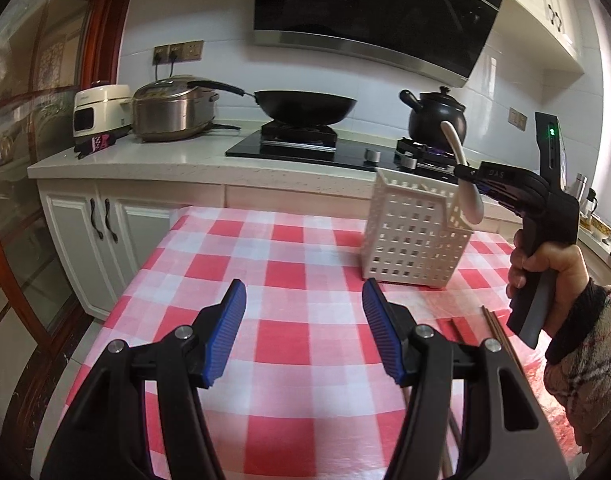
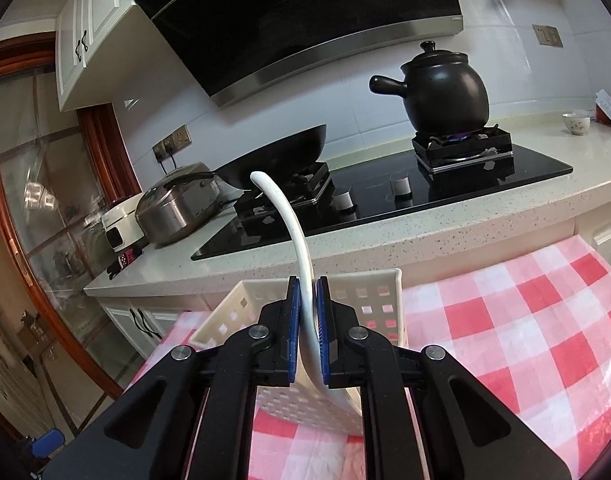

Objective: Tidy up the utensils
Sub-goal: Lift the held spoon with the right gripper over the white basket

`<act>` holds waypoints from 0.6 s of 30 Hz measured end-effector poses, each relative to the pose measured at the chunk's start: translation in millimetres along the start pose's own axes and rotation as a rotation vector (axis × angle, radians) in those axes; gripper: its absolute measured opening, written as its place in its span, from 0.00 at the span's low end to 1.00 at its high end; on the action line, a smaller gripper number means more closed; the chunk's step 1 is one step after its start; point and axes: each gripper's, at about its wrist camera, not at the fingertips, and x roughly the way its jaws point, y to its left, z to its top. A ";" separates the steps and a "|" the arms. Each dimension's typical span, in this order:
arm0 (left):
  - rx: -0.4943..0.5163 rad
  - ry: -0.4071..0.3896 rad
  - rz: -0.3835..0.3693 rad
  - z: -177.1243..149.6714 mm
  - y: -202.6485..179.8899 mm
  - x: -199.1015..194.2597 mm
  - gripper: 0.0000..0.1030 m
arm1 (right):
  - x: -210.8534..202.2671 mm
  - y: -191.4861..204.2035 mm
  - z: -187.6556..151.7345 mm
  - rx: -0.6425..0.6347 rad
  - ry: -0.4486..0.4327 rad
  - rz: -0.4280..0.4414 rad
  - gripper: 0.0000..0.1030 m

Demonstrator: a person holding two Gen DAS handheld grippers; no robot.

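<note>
A white perforated utensil holder (image 1: 415,232) stands on the red-checked tablecloth (image 1: 289,272). My right gripper (image 1: 463,171) is shut on a white spoon (image 1: 463,168), held just above the holder's right side with the handle pointing up. In the right wrist view the spoon (image 2: 293,236) is clamped between the blue pads of the right gripper (image 2: 307,280), over the holder (image 2: 369,292). My left gripper (image 1: 303,292) hovers open above the cloth, nothing between its fingers. Brown chopsticks (image 1: 501,332) lie on the cloth at the right, partly hidden behind my left gripper's right finger.
Behind the table runs a counter (image 1: 145,160) with a rice cooker (image 1: 99,110), a steel pressure cooker (image 1: 171,112), a black wok (image 1: 305,106) and a black clay pot (image 1: 437,118) on a lit burner. A person's hand and sleeve (image 1: 577,320) hold the right gripper's grip.
</note>
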 end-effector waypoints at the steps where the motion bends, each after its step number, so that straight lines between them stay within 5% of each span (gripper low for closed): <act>1: -0.004 0.004 0.003 -0.4 1.5 1.1 0.57 | 3.3 -0.4 0.3 -0.003 0.001 0.000 0.09; 18: 0.020 0.008 0.020 0.2 -2.1 9.1 0.57 | 20.8 -1.9 8.5 -0.028 -0.009 0.008 0.09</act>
